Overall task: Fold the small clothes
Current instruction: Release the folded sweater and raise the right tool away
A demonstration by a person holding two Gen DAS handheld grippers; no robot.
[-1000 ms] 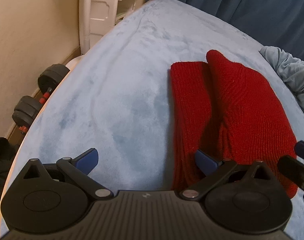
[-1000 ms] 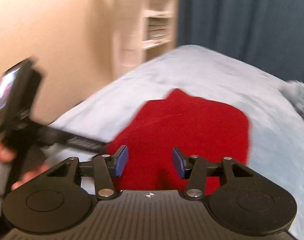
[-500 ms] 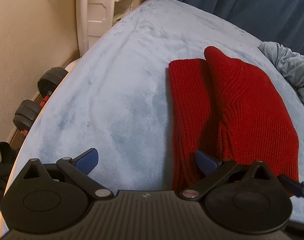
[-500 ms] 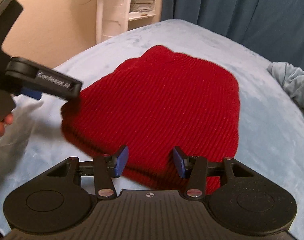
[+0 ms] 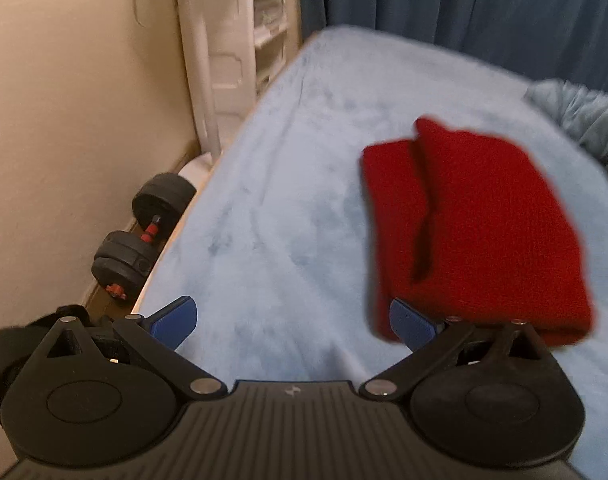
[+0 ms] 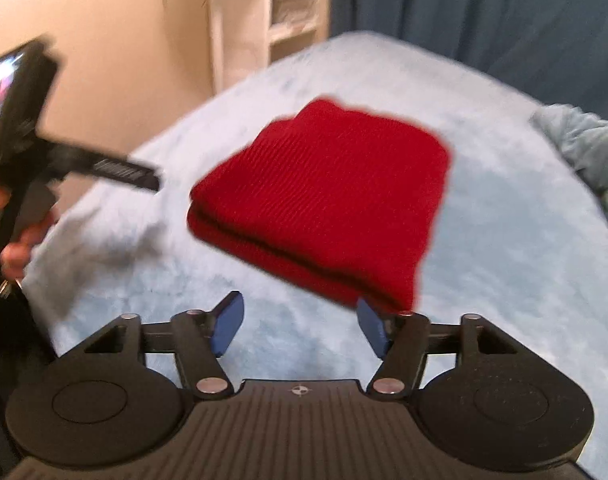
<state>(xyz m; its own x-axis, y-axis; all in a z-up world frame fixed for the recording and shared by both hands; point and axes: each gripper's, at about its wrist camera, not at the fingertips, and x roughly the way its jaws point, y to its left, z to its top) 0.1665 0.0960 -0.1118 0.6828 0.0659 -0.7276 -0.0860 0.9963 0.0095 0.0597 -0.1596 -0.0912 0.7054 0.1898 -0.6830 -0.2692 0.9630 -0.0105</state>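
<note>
A red knitted garment (image 5: 480,224) lies folded flat on the light blue bed cover (image 5: 287,200). It also shows in the right wrist view (image 6: 328,196), folded double with two layers at its near edge. My left gripper (image 5: 291,322) is open and empty, with the garment just past its right finger. My right gripper (image 6: 299,328) is open and empty, a little short of the garment's near edge. The left gripper's body (image 6: 103,168) shows at the left of the right wrist view, held in a hand. Both views are blurred.
A pale blue crumpled cloth (image 5: 584,120) lies at the bed's right side. Black dumbbells (image 5: 143,232) sit on the floor by the beige wall left of the bed. A white shelf unit (image 5: 239,40) and dark blue curtains (image 5: 464,4) stand behind.
Both grippers have pulled back and away from the red garment, which now looks smaller and farther off. The right gripper's jaws have opened wider. The garment stays folded on the bed.
</note>
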